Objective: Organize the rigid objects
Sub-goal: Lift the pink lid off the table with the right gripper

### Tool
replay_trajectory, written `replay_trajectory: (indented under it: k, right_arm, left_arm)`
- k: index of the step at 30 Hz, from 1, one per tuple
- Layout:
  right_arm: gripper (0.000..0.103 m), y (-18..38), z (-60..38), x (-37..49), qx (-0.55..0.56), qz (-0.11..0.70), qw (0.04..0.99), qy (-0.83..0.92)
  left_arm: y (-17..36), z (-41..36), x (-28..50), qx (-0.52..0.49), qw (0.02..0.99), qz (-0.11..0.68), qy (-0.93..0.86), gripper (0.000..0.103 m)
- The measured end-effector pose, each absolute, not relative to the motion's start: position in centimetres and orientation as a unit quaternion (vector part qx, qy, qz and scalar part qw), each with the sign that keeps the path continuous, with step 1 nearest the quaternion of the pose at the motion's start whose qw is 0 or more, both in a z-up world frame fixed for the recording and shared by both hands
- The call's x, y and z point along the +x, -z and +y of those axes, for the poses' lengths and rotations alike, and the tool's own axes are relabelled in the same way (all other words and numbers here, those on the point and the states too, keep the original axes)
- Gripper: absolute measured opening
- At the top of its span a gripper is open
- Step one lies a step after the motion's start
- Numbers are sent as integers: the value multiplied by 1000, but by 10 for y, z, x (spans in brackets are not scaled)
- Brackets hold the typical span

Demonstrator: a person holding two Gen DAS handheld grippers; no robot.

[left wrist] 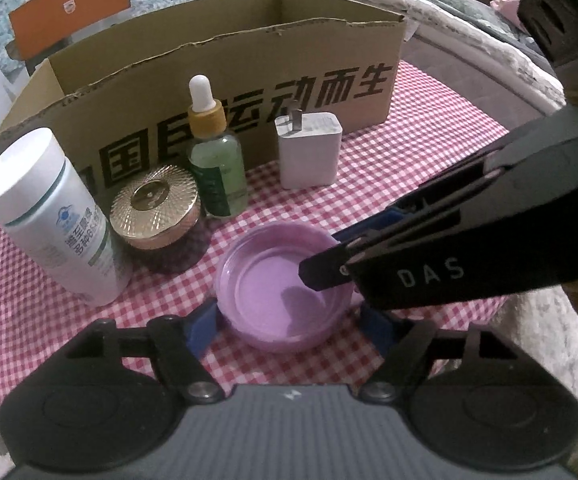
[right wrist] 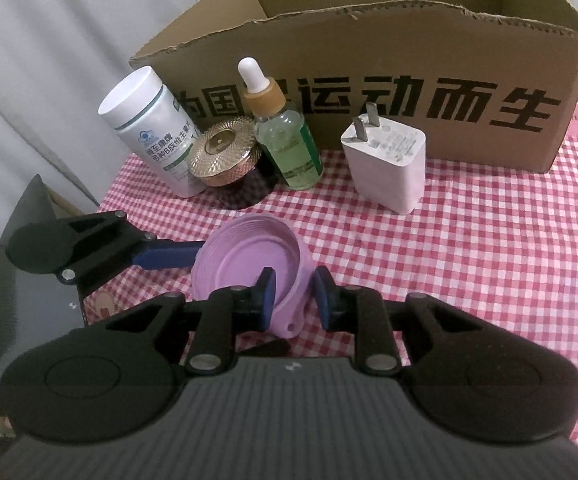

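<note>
A purple lid [left wrist: 277, 288] lies open side up on the red-checked cloth [left wrist: 429, 152]. My right gripper [left wrist: 329, 258] reaches in from the right and is shut on the lid's rim. In the right wrist view its pads [right wrist: 267, 296] pinch the wall of the lid [right wrist: 249, 264], which is tilted up. My left gripper [left wrist: 291, 320] is open, and its blue fingers [left wrist: 203, 326] flank the lid closely on both sides. One left finger [right wrist: 169, 257] shows at the lid's left edge.
Behind the lid stand a white pill bottle [left wrist: 49, 216], a gold-lidded jar [left wrist: 157, 208], a green dropper bottle [left wrist: 217, 160] and a white charger [left wrist: 309, 152]. An open cardboard box [left wrist: 249, 76] rises behind them. Bedding [left wrist: 469, 28] lies at the right, and the table edge [right wrist: 101, 208] at the left.
</note>
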State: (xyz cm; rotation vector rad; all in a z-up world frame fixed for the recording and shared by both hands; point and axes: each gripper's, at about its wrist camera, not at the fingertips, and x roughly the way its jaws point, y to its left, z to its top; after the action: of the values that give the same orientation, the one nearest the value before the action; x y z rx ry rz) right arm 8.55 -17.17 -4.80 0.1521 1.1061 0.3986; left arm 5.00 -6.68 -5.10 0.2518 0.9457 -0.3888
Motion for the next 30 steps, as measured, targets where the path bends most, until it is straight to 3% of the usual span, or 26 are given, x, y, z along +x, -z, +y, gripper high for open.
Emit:
replay_trajectory:
  k: [10, 30]
  right_arm:
    - [21, 48, -169, 87, 74, 517, 833, -182]
    - [21, 20, -171, 67, 64, 491, 850, -181]
  left_arm:
    - [44, -66, 52, 110, 864, 458, 178, 70]
    - [19, -64, 31, 111, 884, 421, 169, 70]
